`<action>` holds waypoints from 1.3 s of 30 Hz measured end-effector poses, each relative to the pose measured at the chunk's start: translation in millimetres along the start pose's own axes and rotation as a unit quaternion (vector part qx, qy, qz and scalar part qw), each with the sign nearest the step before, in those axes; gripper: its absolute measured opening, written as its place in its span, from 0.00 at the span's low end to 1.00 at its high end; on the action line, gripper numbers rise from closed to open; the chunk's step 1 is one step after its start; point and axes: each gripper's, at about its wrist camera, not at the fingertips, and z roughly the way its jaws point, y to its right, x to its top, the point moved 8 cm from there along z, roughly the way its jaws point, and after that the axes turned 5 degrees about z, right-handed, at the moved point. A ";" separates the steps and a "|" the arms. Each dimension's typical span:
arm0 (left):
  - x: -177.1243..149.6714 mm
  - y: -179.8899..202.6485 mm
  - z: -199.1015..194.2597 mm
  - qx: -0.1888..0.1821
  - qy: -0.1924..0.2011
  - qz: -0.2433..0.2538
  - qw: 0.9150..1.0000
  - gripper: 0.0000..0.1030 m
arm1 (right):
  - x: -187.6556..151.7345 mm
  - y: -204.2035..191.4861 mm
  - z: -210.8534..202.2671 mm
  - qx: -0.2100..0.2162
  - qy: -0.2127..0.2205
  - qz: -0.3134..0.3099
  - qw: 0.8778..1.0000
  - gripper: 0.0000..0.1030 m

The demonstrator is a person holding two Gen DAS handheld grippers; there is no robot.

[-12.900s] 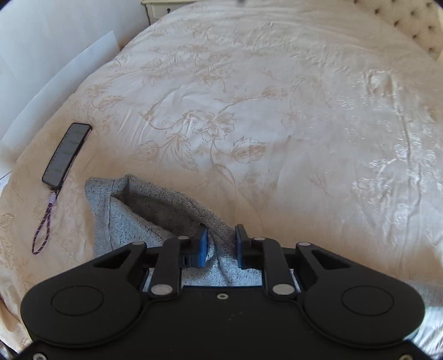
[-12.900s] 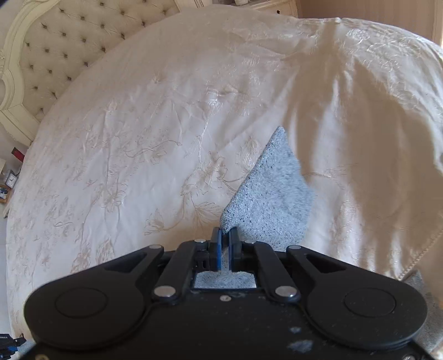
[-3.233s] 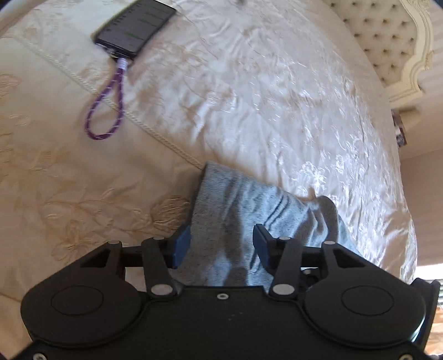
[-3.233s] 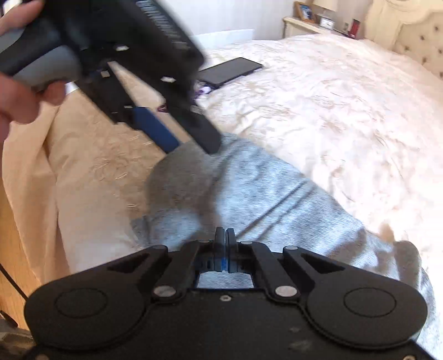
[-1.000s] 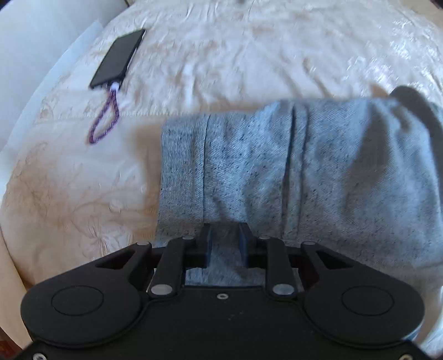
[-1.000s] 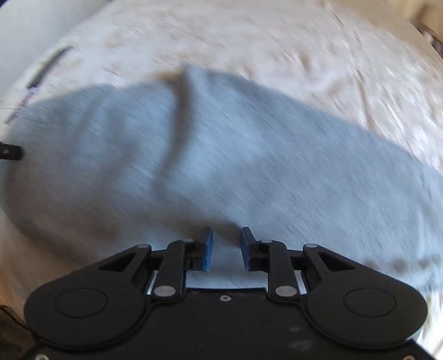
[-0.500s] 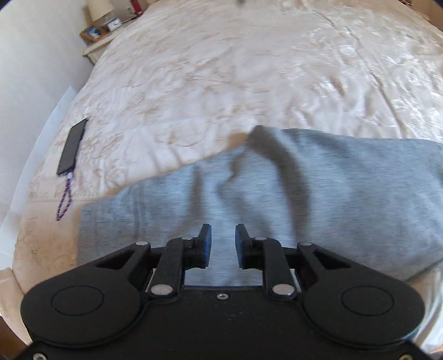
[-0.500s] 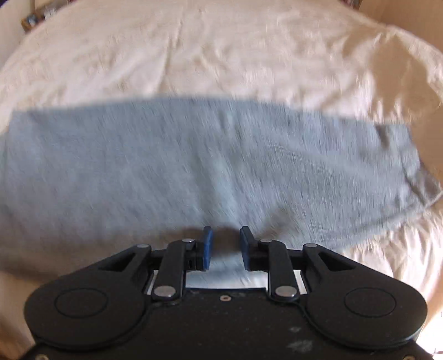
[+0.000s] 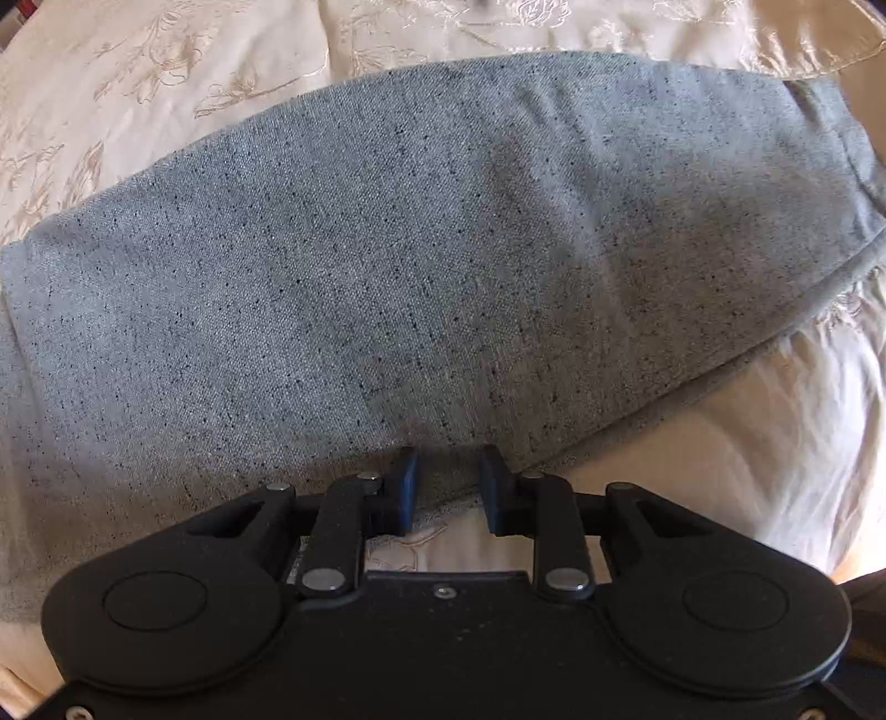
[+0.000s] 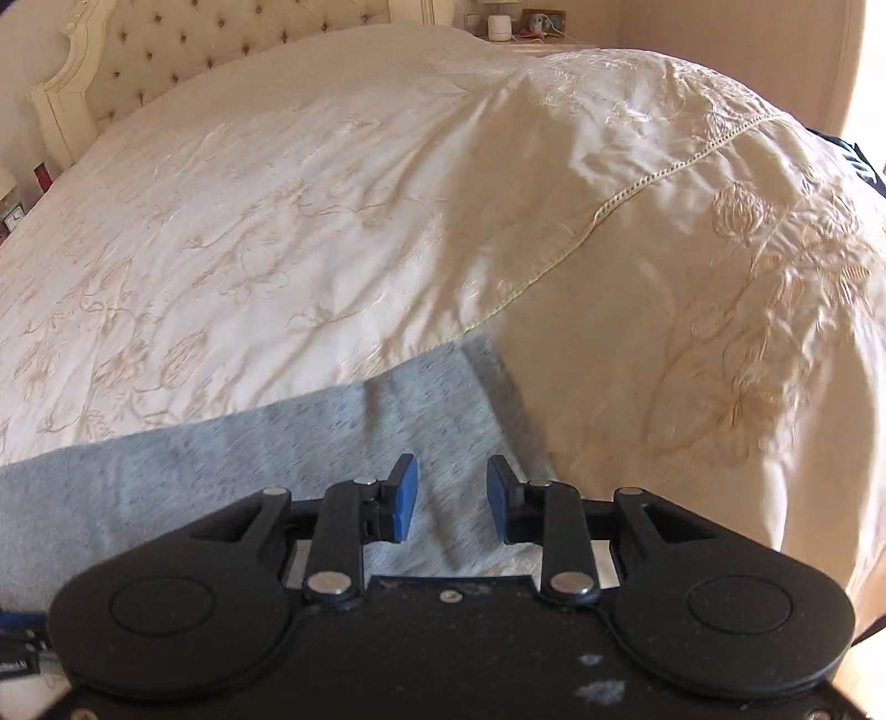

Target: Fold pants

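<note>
The grey speckled pants (image 9: pixel 432 266) lie flat and stretched out across the cream embroidered bedspread (image 9: pixel 166 83). In the left wrist view they fill most of the frame. My left gripper (image 9: pixel 447 487) is open and empty, its blue pads just above the near edge of the pants. In the right wrist view one end of the pants (image 10: pixel 310 437) lies below the gripper. My right gripper (image 10: pixel 449 498) is open and empty, hovering over that end near its right edge.
The bedspread (image 10: pixel 332 194) stretches away to a tufted cream headboard (image 10: pixel 221 50). A nightstand with small objects (image 10: pixel 520 27) stands at the back. The bed's corner drops off to the right (image 10: pixel 775 332).
Both grippers have swung to the right along the pants. The left view has moved closer to the fabric, and the phone has left its view. Both stay open.
</note>
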 end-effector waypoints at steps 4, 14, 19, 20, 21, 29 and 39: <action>4.1 -8.9 -18.9 0.001 0.003 -0.026 1.000 0.34 | 24.2 17.8 32.7 0.032 -0.053 -0.045 0.997 0.34; 31.1 -35.2 -55.9 0.041 0.020 -0.062 0.997 0.34 | 25.1 45.4 91.3 0.188 -0.215 -0.005 0.958 0.36; 39.9 -18.5 -59.0 0.029 0.022 -0.068 0.997 0.34 | 11.8 42.4 80.4 0.216 -0.242 -0.025 0.946 0.39; 43.6 -15.1 -59.8 0.025 0.024 -0.067 0.997 0.34 | 12.4 41.3 84.0 0.218 -0.233 -0.020 0.947 0.37; 51.9 -8.5 -58.5 0.020 0.029 -0.065 0.997 0.34 | 14.3 39.3 90.0 0.219 -0.224 -0.013 0.949 0.37; 134.6 23.3 -38.5 0.002 0.074 -0.075 0.994 0.35 | 34.8 15.3 100.5 0.212 -0.187 0.021 0.959 0.11; 171.0 13.4 -5.5 0.022 0.054 -0.089 0.994 0.34 | 60.2 -9.3 33.0 0.231 -0.131 0.012 0.964 0.11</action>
